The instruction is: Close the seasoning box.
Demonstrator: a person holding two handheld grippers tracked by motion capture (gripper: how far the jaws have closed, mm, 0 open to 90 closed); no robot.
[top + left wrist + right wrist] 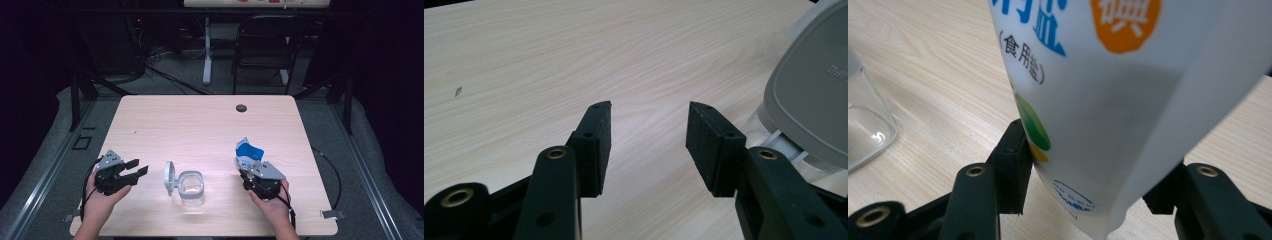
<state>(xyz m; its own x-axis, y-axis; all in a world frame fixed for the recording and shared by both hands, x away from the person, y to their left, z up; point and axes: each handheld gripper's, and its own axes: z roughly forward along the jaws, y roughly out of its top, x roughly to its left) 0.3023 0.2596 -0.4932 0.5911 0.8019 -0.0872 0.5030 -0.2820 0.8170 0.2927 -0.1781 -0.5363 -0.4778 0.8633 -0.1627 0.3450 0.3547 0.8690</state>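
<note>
— Nearest the lens, right gripper (251, 172): 2 black jaws clamped on a white salt bag (1108, 100), 1 pad on each side of its lower part.

— Bag position?

— Upright in the grip, over the right front part of the wooden table (200, 120); blue and white from above, top open. Blue lettering, an orange disc and a green patch on its face.

— Left gripper (136, 168)?

— Jaws apart, nothing between the pads, just bare wood beneath. Held low at the table's left front, pointing toward the middle.

— Between the 2 grippers?

— Clear glass jar (191, 187) standing on the table, grey lid (169, 177) tipped up on its left side. Just beside the left gripper's right jaw, well apart from the bag.

— Farther off?

— Small dark hole (241, 108) near the table's far edge; black chair (262, 45) beyond.
</note>
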